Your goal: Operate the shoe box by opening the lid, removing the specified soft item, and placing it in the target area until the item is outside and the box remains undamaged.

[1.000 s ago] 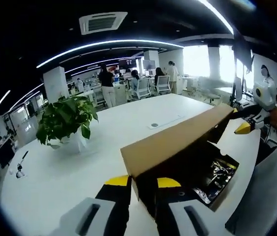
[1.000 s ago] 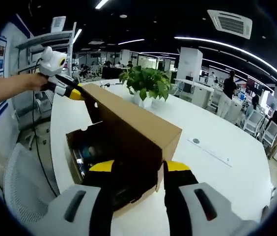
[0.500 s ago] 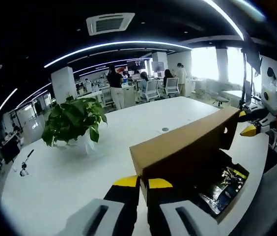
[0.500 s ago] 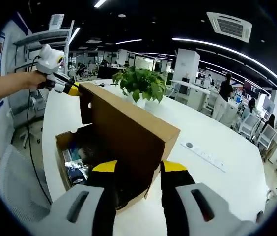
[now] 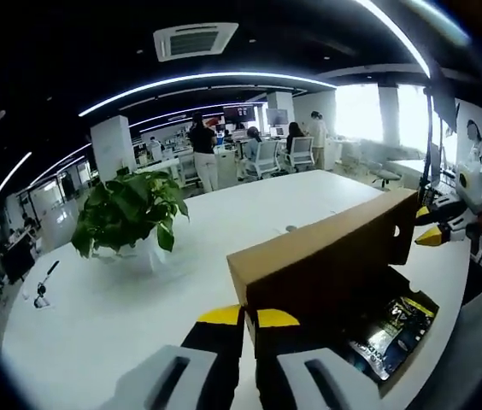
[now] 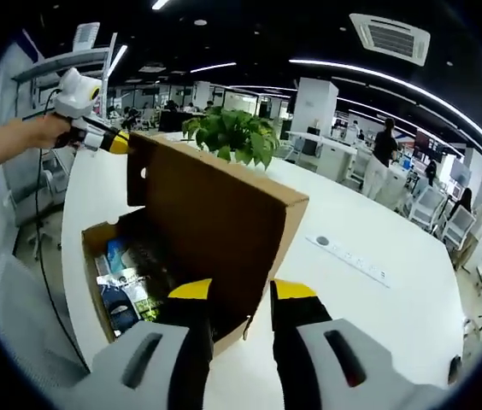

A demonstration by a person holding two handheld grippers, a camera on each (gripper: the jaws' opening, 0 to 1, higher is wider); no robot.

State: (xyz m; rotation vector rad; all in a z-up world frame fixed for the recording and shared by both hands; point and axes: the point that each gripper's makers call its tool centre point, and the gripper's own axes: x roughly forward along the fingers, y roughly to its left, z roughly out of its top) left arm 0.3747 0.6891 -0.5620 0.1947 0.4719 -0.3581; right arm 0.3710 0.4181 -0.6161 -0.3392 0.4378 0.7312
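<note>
Lid (image 6: 215,213) stands raised near upright on the box (image 6: 104,256), on the white table (image 6: 378,325). Both claws pinch the lid, one at each end of its long edge: left claw (image 5: 249,318) nearly closed on its corner; right claw (image 6: 241,290) clamped on the opposite end. The left claw also shows at the far corner (image 6: 120,142) in the right gripper view. Soft item (image 6: 134,278), dark and printed, lies inside, below and left of the right claw. Lid's long axis runs claw to claw. Right claw looks nearer the contents.
</note>
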